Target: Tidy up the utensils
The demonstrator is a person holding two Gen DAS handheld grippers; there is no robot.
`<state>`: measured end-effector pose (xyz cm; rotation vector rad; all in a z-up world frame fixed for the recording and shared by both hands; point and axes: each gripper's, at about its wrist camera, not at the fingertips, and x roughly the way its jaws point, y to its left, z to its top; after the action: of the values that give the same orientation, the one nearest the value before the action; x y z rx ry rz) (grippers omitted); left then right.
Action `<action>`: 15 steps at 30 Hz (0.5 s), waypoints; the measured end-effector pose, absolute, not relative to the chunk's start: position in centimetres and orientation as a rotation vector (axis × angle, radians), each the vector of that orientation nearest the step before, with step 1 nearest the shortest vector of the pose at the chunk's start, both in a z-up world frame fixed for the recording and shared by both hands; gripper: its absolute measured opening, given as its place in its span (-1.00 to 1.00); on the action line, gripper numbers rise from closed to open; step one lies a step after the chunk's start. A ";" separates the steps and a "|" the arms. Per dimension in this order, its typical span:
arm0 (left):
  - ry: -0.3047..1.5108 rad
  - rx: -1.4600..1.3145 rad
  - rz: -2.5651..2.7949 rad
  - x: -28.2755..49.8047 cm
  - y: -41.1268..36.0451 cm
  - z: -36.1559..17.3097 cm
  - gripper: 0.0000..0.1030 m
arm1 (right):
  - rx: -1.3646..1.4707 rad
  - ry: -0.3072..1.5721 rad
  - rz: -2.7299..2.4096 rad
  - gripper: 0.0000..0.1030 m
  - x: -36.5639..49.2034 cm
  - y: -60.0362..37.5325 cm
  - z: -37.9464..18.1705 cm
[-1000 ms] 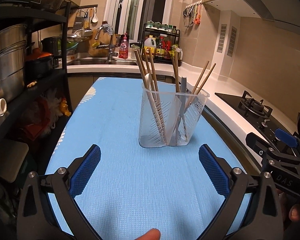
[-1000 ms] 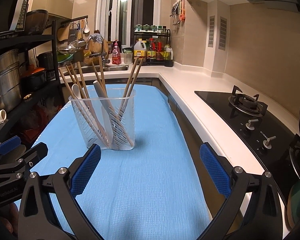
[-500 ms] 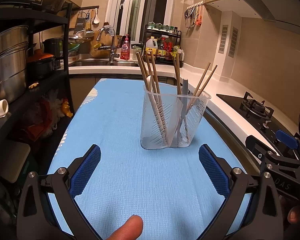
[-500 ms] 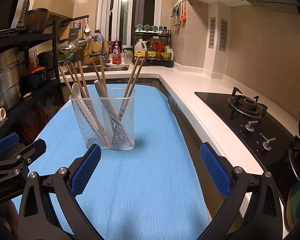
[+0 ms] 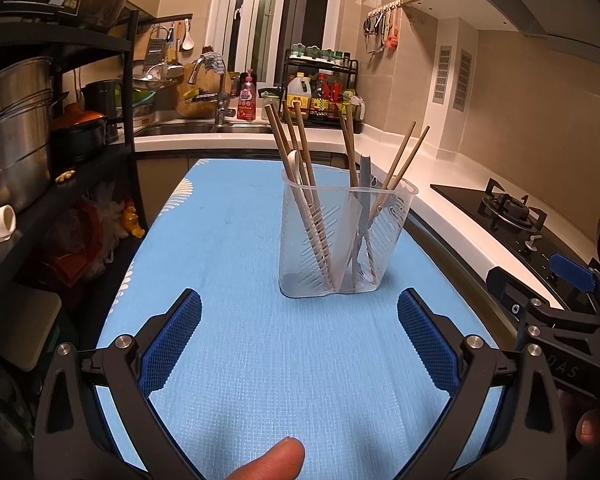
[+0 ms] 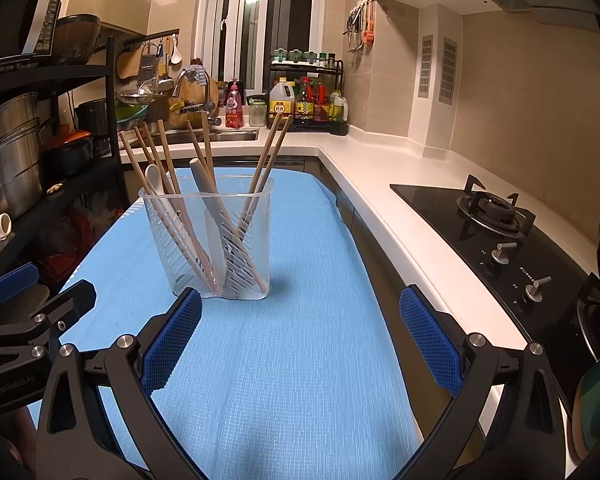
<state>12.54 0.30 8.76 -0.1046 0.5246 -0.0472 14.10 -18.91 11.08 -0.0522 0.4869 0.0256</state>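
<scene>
The clear plastic slotted utensil holder (image 5: 346,240) is standing upright on the light blue woven mat (image 5: 240,360), and it is carrying wooden chopsticks (image 5: 296,168), a white spoon (image 5: 295,166) and a grey flat utensil (image 5: 365,188) leaning out over its rim. The left gripper (image 5: 299,338) is hovering short of the holder, jaws spread wide, gripping nothing. The right gripper (image 6: 300,338) is hanging just beside the holder, equally wide apart and empty. A fingertip (image 5: 276,460) is poking in at the bottom edge.
</scene>
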 end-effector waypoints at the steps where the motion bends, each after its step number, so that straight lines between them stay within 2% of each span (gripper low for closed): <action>1: 0.524 -0.099 -0.049 12.5 0.2 8.8 0.85 | -0.054 0.486 0.026 0.89 14.1 -18.9 11.1; 15: 0.518 -0.074 -0.056 12.5 -0.3 8.9 0.85 | -0.069 0.488 0.030 0.89 14.3 -18.8 11.1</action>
<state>12.51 -0.30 8.90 -0.0739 0.5179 -0.0565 14.30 -18.80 11.07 -0.0687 0.4875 0.0301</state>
